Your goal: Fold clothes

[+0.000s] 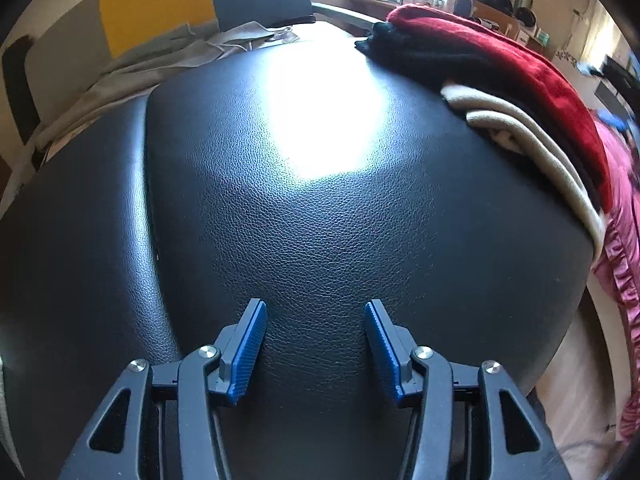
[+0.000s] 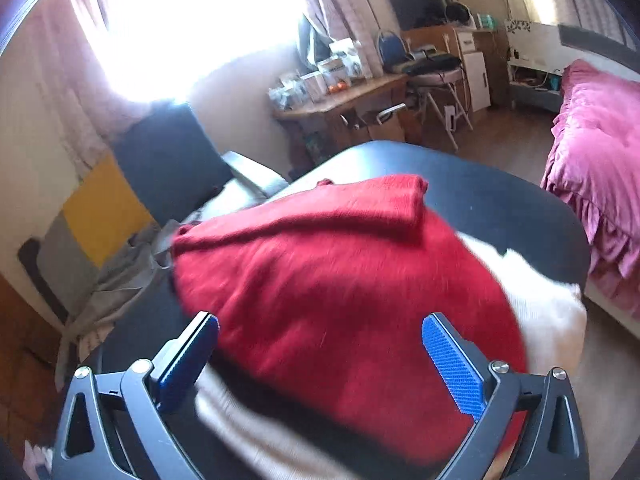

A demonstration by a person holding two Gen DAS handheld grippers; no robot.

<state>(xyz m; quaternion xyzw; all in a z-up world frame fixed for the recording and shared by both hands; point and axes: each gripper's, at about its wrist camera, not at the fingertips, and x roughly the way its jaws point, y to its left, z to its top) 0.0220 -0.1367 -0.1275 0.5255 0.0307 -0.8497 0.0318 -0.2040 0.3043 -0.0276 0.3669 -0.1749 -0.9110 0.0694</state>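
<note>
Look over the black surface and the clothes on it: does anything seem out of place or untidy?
Mostly tidy: the red garment tops a folded stack at one edge. The grey garment lies crumpled, spilling off the far side of the black surface, unfolded.

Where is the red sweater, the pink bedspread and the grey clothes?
Red sweater (image 2: 320, 280): right wrist view, middle of its folded top.
Pink bedspread (image 2: 600, 152): right wrist view, its top surface.
Grey clothes (image 1: 132, 68): left wrist view, crumpled middle at the black table's far edge.
</note>
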